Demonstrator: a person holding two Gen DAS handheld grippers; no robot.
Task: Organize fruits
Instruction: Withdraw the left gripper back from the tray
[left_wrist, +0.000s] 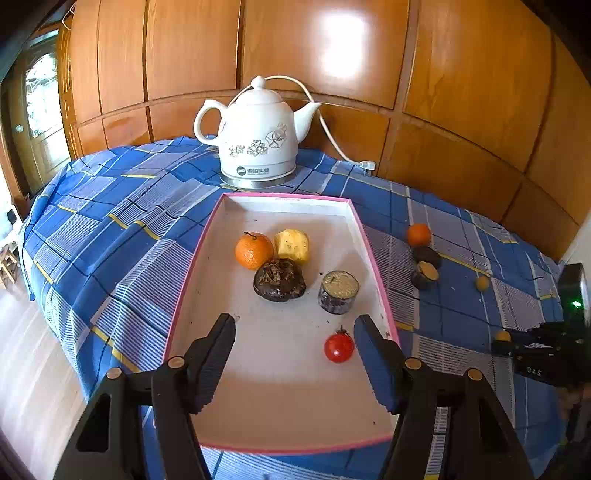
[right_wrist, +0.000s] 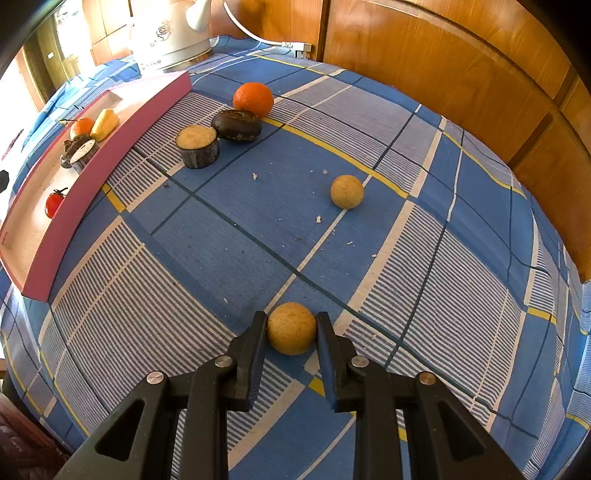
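Observation:
A pink-rimmed white tray (left_wrist: 284, 197) holds an orange (left_wrist: 254, 250), a yellow fruit piece (left_wrist: 292, 245), a dark brown fruit (left_wrist: 279, 279), a cut dark cylinder (left_wrist: 338, 291) and a small tomato (left_wrist: 339, 347). My left gripper (left_wrist: 295, 321) hangs open over the tray's near half, with nothing between its fingers; the tomato lies just inside its right finger. On the blue checked cloth, my right gripper (right_wrist: 291, 316) is shut on a tan ball (right_wrist: 291, 328). Beyond it lie a second tan ball (right_wrist: 346, 191), an orange (right_wrist: 253, 98), a dark fruit (right_wrist: 237, 124) and a cut cylinder (right_wrist: 197, 146).
A white ceramic kettle (left_wrist: 258, 133) stands behind the tray, its cord (left_wrist: 332, 136) running to a plug by the wooden wall panels (left_wrist: 461, 92). The table's left edge (left_wrist: 55, 258) drops to the floor. Small crumbs dot the cloth.

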